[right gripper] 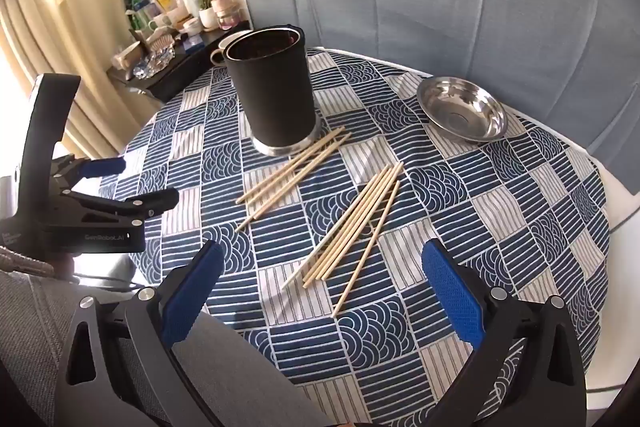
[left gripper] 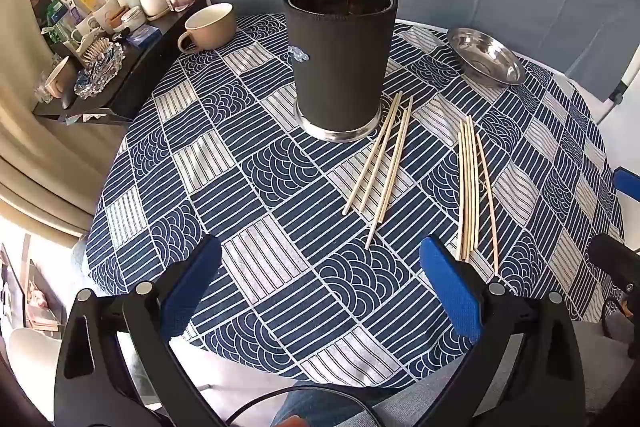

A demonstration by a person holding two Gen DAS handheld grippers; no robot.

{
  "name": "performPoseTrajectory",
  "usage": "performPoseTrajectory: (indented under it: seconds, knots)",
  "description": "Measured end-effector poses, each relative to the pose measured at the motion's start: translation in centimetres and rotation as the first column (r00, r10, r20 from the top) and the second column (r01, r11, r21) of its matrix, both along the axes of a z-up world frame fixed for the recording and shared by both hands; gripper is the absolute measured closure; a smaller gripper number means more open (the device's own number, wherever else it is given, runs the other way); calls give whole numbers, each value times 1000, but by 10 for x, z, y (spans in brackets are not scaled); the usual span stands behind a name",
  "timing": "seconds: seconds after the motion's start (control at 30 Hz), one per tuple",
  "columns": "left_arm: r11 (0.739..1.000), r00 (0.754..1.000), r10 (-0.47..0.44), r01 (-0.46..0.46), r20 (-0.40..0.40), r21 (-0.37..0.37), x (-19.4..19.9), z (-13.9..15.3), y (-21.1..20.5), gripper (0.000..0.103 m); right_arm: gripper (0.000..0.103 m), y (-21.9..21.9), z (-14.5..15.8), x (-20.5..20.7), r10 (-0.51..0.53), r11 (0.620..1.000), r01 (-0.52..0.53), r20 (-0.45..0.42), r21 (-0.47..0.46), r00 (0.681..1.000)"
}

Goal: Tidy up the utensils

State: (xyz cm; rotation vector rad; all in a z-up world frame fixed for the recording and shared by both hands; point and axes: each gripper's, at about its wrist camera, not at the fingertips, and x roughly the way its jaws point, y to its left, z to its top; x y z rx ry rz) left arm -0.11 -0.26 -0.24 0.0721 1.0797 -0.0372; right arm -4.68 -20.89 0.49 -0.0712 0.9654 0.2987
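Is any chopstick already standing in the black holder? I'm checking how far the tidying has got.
No: both groups of chopsticks lie flat on the tablecloth beside the black holder, none standing in it.

I see bright daylight coming through the curtains (right gripper: 60, 39) on the left, blown out at that edge. The tabletop (left gripper: 280, 187) is evenly lit and sharp, with soft shadows. Fisheye bending curves everything, and the corners go black.
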Motion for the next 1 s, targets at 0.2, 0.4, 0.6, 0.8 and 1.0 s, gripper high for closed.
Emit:
performPoseTrajectory:
  seconds: [0.2, 0.4, 0.6, 0.8, 1.0]
  knots:
    - [1000, 1000, 2, -2, -4, -6, 1, 0, 0, 6, 8, 0, 0, 0, -3, 1000, 3, 1, 0, 1000]
    - [1000, 1000, 7, -7, 0, -8, 0, 1, 2, 6, 8, 1, -1, 1, 1, 1000, -1, -2, -3, 1000]
    - [1000, 1000, 11, -11, -2, -9, 1, 1, 3, 6, 8, 1, 1, 0, 0, 1000, -1, -2, -5, 1000]
    - [1000, 1000, 11, -11, -2, -8, 1, 1, 3, 6, 8, 2, 1, 1, 1, 1000, -1, -2, -8, 1000]
    - [1000, 1000, 13, -13, -3, -7, 1, 1, 2, 6, 8, 3, 0, 1, 3, 1000, -3, -3, -8, 1000]
